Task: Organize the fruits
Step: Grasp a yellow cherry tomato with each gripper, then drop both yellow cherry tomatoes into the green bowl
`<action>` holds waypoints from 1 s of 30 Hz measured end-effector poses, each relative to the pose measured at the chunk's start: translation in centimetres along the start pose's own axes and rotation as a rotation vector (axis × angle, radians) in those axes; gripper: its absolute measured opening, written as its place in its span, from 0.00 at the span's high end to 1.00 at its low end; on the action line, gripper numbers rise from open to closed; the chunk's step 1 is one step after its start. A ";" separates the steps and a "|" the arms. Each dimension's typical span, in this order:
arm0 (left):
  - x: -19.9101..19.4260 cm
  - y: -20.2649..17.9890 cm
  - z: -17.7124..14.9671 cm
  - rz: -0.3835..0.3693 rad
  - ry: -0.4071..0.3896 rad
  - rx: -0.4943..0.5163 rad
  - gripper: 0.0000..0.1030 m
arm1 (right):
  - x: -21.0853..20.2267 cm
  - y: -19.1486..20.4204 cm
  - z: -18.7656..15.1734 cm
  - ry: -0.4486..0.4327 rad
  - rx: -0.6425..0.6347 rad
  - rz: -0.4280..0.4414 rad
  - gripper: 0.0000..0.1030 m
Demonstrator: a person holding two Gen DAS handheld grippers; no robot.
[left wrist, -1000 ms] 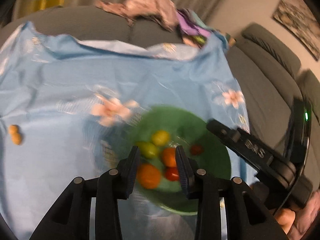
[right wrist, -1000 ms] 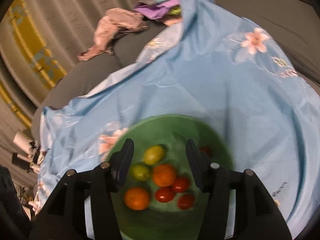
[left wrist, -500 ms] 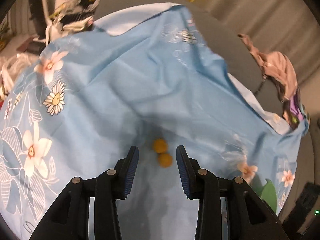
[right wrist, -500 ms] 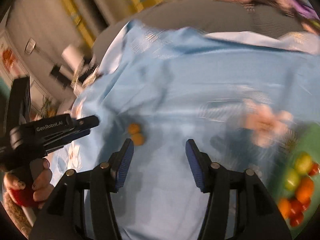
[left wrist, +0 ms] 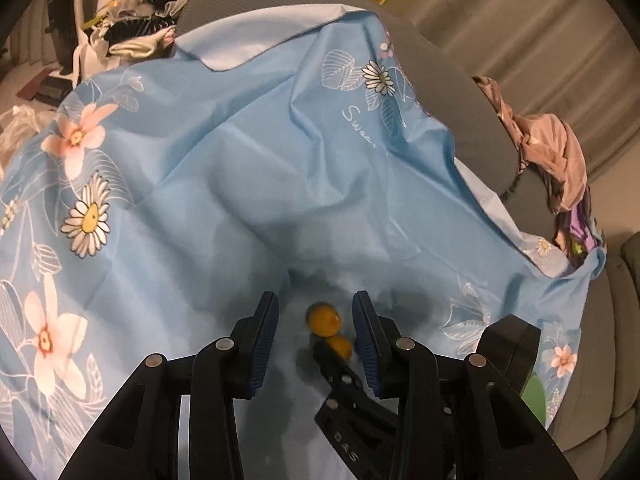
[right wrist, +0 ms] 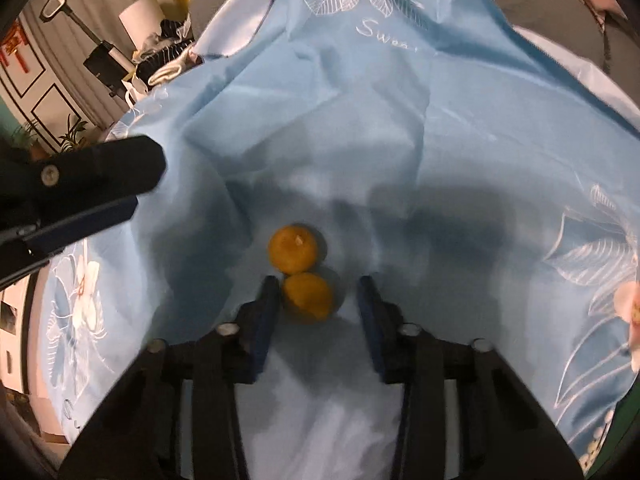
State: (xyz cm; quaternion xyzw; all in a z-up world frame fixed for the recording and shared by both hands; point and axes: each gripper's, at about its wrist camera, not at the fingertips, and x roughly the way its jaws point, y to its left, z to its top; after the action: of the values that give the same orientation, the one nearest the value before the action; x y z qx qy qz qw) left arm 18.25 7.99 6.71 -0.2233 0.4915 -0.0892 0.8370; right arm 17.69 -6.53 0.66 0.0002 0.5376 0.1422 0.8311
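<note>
Two small orange fruits lie touching each other on the blue flowered cloth (right wrist: 360, 120). In the right wrist view the nearer fruit (right wrist: 308, 295) sits between the open fingers of my right gripper (right wrist: 318, 294), close to the left finger; the farther fruit (right wrist: 293, 249) lies just beyond the tips. In the left wrist view my left gripper (left wrist: 316, 312) is open with the farther fruit (left wrist: 323, 320) between its tips, the other fruit (left wrist: 341, 346) partly hidden by the right gripper's finger (left wrist: 336, 364). The left gripper's finger (right wrist: 80, 184) shows at the left of the right wrist view.
The cloth drapes over a grey sofa (left wrist: 460, 92) and is wrinkled. A pile of clothes (left wrist: 552, 152) lies on the sofa back at right. The green bowl's edge (left wrist: 534, 394) shows at lower right. Room clutter (left wrist: 128, 28) and a lamp (right wrist: 140, 16) stand beyond the cloth.
Both grippers swung away from the green bowl of fruit to the two orange fruits and closed in on them. The right gripper now straddles the nearer fruit.
</note>
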 end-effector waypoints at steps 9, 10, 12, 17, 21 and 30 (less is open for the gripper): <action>3.2 -2.6 -1.0 -0.006 0.068 0.082 0.64 | -6.2 -5.1 -1.5 -0.069 0.139 -0.017 0.75; 3.6 -2.7 -1.2 0.004 0.078 0.088 0.64 | -7.5 -5.9 -1.8 -0.090 0.160 -0.030 0.75; 4.7 -2.9 -1.4 0.027 0.095 0.088 0.64 | -9.9 -6.9 -2.5 -0.128 0.189 -0.048 0.75; 6.4 -2.7 -1.7 0.089 0.101 0.081 0.66 | -14.5 -8.5 -4.5 -0.219 0.250 -0.064 0.75; 7.2 -2.1 -1.8 0.111 0.078 0.049 0.73 | -17.0 -9.6 -6.2 -0.289 0.302 -0.069 0.75; 5.3 -4.3 -2.5 0.102 0.026 0.099 0.74 | -20.0 -12.3 -7.4 -0.367 0.384 -0.120 0.75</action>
State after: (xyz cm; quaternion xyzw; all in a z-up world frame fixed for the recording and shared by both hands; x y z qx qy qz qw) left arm 19.02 1.51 3.47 -0.1551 0.5082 -0.0737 0.8439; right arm 6.31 -24.21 13.53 0.1517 0.3941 -0.0140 0.9063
